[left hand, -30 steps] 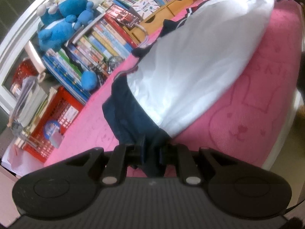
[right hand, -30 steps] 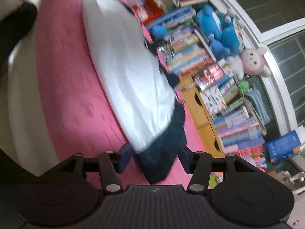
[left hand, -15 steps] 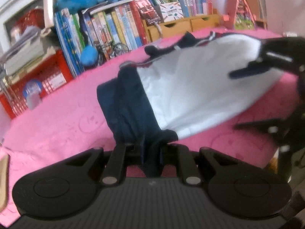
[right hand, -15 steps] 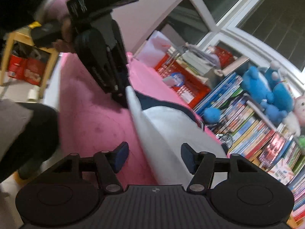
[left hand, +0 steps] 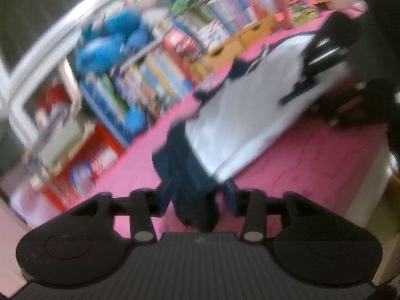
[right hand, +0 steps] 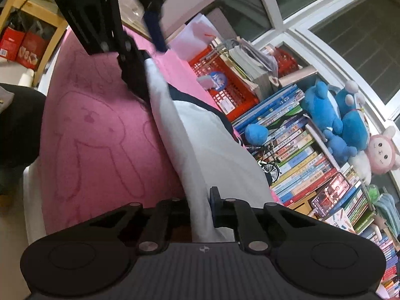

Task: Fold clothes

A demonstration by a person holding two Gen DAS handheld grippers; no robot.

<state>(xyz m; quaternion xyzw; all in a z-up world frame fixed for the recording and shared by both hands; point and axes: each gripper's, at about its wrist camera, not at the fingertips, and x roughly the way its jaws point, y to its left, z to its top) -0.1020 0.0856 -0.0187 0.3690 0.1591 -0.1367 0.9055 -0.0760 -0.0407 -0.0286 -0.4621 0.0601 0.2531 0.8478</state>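
A white garment with navy trim [left hand: 250, 105] lies stretched over the pink rabbit-print blanket [left hand: 312, 162]. In the blurred left wrist view my left gripper [left hand: 195, 200] has its jaws opening. The navy end [left hand: 190, 175] hangs loose between the fingers, with a gap beside the right pad. My right gripper [left hand: 297, 92] shows far off at the garment's other end. In the right wrist view my right gripper [right hand: 200, 205] is shut on the white garment [right hand: 212, 145], whose edge runs up between its pads. My left gripper [right hand: 147, 65] stands at the far end with fingers apart.
Rows of books [right hand: 300, 160], blue plush toys [right hand: 332, 115], a pink plush [right hand: 382, 150] and a red basket [right hand: 225, 85] line the blanket's far side under a window. A person's dark-clothed leg [right hand: 17, 125] and a wooden stool [right hand: 15, 12] stand off the near side.
The left jaws, shut on the navy end before, have spread apart. The right gripper swung round to the white edge and closed on it.
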